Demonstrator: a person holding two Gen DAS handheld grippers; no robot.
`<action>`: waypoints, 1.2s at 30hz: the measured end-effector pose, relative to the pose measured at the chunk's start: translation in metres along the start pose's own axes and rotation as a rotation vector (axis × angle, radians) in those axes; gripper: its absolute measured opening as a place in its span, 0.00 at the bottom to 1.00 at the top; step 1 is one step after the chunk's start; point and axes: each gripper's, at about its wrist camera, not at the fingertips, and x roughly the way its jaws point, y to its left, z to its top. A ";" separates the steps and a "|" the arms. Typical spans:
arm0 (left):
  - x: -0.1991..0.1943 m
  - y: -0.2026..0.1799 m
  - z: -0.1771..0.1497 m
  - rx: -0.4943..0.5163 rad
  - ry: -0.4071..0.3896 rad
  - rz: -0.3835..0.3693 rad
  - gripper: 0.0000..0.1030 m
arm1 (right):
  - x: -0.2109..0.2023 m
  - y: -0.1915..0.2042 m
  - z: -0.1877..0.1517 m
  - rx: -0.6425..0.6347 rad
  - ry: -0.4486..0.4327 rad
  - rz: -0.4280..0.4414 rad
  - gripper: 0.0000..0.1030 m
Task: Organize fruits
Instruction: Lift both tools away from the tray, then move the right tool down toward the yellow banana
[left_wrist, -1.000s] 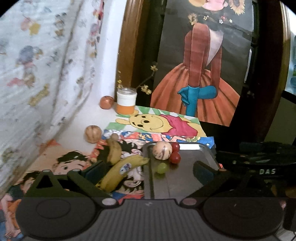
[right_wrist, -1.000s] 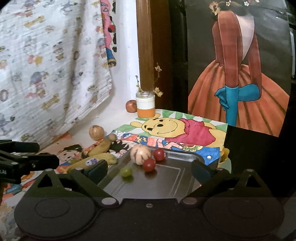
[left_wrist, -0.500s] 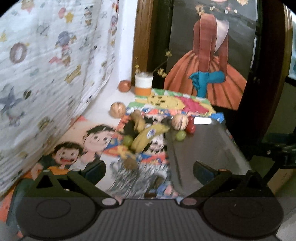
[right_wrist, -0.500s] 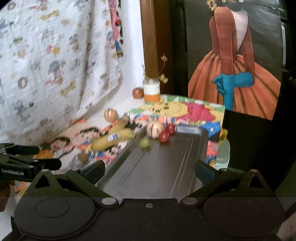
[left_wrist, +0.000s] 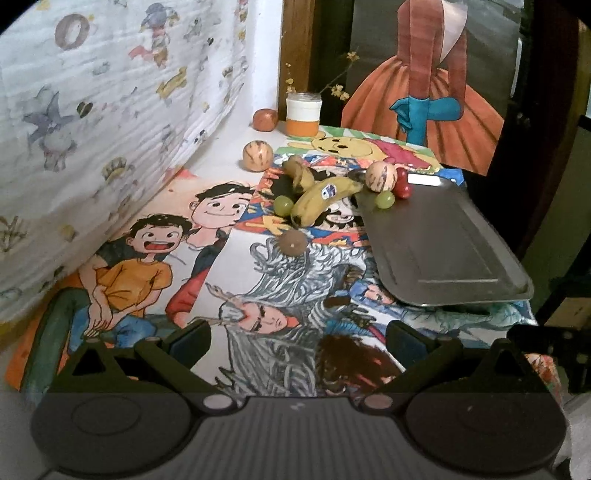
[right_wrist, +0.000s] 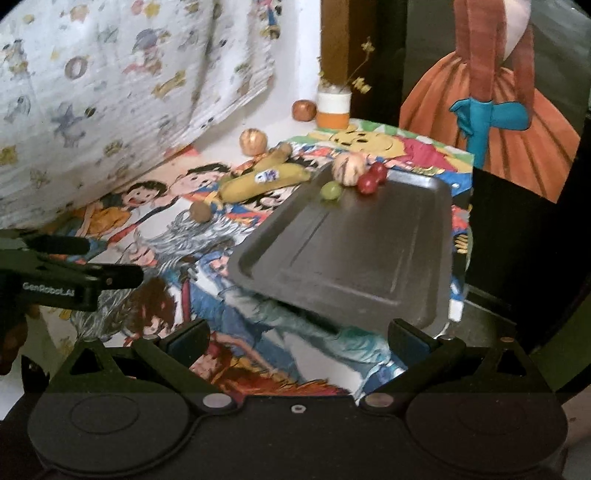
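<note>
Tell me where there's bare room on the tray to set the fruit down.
The near and middle of the tray are bare. Its far end is crowded: striped round fruit, two red grapes and a green grape. The banana lies beside its far left edge.

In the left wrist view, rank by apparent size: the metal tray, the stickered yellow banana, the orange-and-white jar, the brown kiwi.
1. Grey metal tray
2. Yellow stickered banana
3. Orange-and-white jar, though it stands farthest, so this is unsure
4. Round brown kiwi
</note>
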 end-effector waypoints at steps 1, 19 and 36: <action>0.001 0.000 0.000 0.004 0.001 0.005 1.00 | 0.002 0.002 0.000 -0.004 0.006 0.006 0.99; 0.021 0.014 0.017 0.009 0.059 0.015 1.00 | 0.006 0.004 0.045 -0.189 -0.030 -0.047 0.99; 0.068 0.037 0.050 -0.045 0.054 0.087 1.00 | 0.070 0.034 0.141 -0.803 -0.113 0.132 0.99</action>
